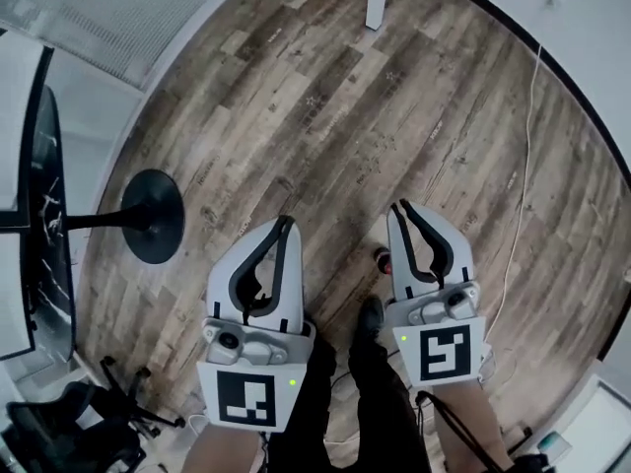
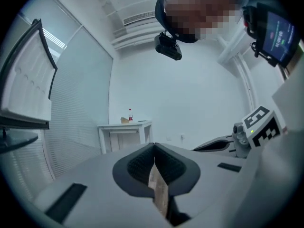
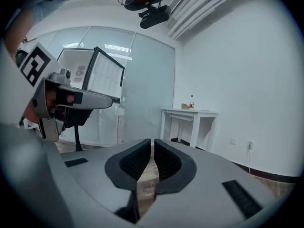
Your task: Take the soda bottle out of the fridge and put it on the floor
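Red-capped soda bottle [image 1: 383,260] looks upright on floor [image 1: 325,116], below and just inboard of right gripper [image 1: 399,207] (narrow slit, empty); left gripper [image 1: 286,221] (tips together, empty) is farther

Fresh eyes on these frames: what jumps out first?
Two white grippers with black jaws, left gripper and right gripper, hover empty over the brown wood-plank floor; left jaws meet, right ones show a slim gap. A small red-topped object, possibly the soda bottle, shows on the floor by the right gripper. A black round-based stand sits left.
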Demonstrator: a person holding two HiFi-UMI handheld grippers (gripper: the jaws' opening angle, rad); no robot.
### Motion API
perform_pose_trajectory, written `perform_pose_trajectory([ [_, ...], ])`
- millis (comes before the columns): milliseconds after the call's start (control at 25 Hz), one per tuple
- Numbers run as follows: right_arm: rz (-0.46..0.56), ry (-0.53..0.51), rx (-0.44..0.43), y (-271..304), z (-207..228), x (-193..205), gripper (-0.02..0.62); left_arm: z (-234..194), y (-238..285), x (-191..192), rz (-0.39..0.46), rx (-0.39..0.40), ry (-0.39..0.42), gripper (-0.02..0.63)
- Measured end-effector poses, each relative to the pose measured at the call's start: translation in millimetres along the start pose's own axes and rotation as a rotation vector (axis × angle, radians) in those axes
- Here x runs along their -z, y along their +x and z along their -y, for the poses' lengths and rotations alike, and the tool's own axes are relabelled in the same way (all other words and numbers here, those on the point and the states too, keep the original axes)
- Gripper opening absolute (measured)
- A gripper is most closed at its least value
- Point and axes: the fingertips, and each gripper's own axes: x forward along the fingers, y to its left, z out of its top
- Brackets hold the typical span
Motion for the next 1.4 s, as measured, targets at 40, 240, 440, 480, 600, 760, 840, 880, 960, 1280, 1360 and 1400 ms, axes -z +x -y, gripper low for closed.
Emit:
perform_pose_trajectory([
  [40,0.021,-0.004,0.001,-2.7,1.7,-24.5,0.033,-3.4,-2.9,-22.6,0.022,-0.009,0.01,0.017],
  [240,0.119,-0.031,-0.005,-31.9,1.6,-146.3,0.014,-13.7,-30.8,-129.9,0.086,-0.049,0.05,0.017],
  [440,0.201,-0.07,-0.024,-65.4,3.8,-252.9,0.014,-16.2,-59.1,-222.0,0.138,-0.096,0.086,0.017],
  [480,0.216,-0.079,-0.026,-72.5,3.3,-272.7,0.014,-16.8,-65.8,-239.2,0.15,-0.106,0.087,0.017],
  [600,0.273,-0.1,-0.029,-95.2,-0.8,-329.6,0.014,-18.4,-86.8,-287.5,0.192,-0.136,0.063,0.017],
  [760,0.346,-0.133,-0.03,-123.9,-6.8,-393.2,0.012,-15.8,-113.7,-343.3,0.246,-0.166,0.063,0.017],
  [840,0.375,-0.145,-0.027,-137.9,-7.2,-416.8,0.012,-12.7,-125.2,-366.1,0.271,-0.177,0.078,0.017],
  [880,0.388,-0.152,-0.025,-144.0,-7.5,-426.9,0.012,-12.1,-130.2,-376.7,0.285,-0.182,0.087,0.017],
  [960,0.405,-0.169,-0.023,-154.8,-8.8,-443.8,0.012,-11.6,-139.4,-395.6,0.313,-0.194,0.091,0.017],
  [1280,0.467,-0.225,-0.009,-183.0,-14.1,-489.4,0.012,-5.1,-162.8,-434.7,0.37,-0.223,0.096,0.017],
  [1360,0.489,-0.241,-0.008,-187.6,-17.2,-498.0,0.011,-5.1,-167.3,-441.8,0.384,-0.231,0.097,0.017],
  [1400,0.493,-0.246,-0.01,-189.2,-19.4,-500.7,0.011,-5.6,-169.7,-444.8,0.389,-0.234,0.098,0.017],
])
